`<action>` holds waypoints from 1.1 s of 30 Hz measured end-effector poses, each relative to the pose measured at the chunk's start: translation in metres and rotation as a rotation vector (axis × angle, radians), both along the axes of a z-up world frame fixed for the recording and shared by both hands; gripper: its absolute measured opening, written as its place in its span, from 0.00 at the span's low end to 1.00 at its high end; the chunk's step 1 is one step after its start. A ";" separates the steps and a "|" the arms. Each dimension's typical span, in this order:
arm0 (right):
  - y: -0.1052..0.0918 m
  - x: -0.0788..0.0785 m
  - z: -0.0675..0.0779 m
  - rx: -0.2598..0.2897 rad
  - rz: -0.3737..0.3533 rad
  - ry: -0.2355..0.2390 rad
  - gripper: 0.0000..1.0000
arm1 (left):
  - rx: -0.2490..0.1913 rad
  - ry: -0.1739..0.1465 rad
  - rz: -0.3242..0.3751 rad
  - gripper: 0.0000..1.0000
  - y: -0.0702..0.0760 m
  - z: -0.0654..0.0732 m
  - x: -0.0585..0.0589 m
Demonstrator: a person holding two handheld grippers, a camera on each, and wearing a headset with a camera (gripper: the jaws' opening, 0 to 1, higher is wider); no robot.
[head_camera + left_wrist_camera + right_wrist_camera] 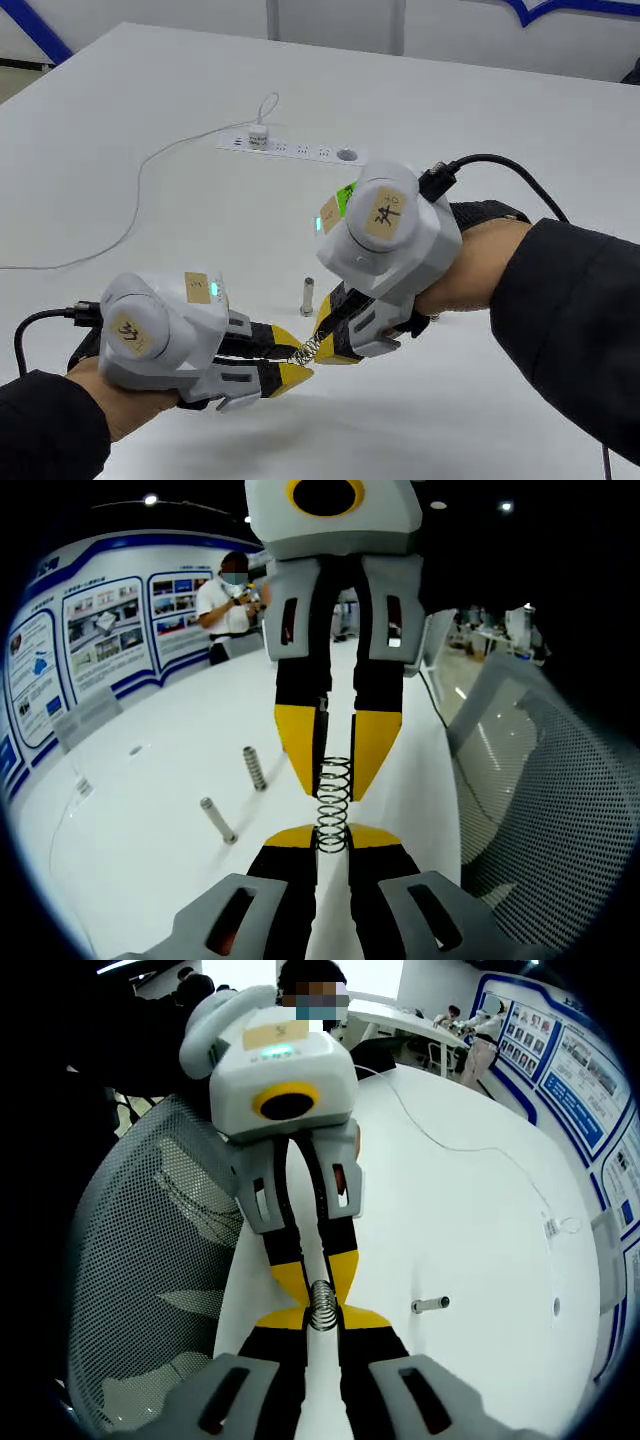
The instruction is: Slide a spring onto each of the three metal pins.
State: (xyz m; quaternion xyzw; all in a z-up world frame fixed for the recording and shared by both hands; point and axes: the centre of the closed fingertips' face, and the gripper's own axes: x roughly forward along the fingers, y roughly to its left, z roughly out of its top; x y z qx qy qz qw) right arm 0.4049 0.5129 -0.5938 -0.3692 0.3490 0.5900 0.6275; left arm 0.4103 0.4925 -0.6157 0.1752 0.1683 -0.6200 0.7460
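Note:
A small steel spring [308,350] hangs in the air between my two grippers, above the white table [120,190]. My left gripper [300,358] pinches one end and my right gripper [323,343] pinches the other. In the left gripper view the spring [333,800] runs from my own tips [333,838] up to the right gripper [335,773]. Beyond stand a pin wearing a spring [255,768] and a bare pin [217,820]. In the right gripper view the spring [321,1307] sits at my own tips [320,1318], facing the left gripper [318,1278]. One pin [307,296] stands behind the grippers.
A white power strip [295,150] with a plug and a long cable lies at the back of the table. A grey mesh chair [540,810] is beside the table's near edge. A person [232,595] stands far off by wall posters.

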 end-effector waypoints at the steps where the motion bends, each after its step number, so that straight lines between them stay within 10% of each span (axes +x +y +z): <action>1: 0.003 -0.001 0.001 0.006 0.005 0.000 0.12 | -0.001 0.001 -0.002 0.10 0.000 0.000 -0.001; 14: 0.009 0.000 0.005 0.000 0.024 -0.007 0.12 | -0.021 0.012 0.010 0.12 -0.002 0.002 -0.001; 33: -0.005 0.021 0.012 -0.020 -0.014 -0.031 0.12 | -0.060 0.052 0.139 0.42 0.029 0.008 0.016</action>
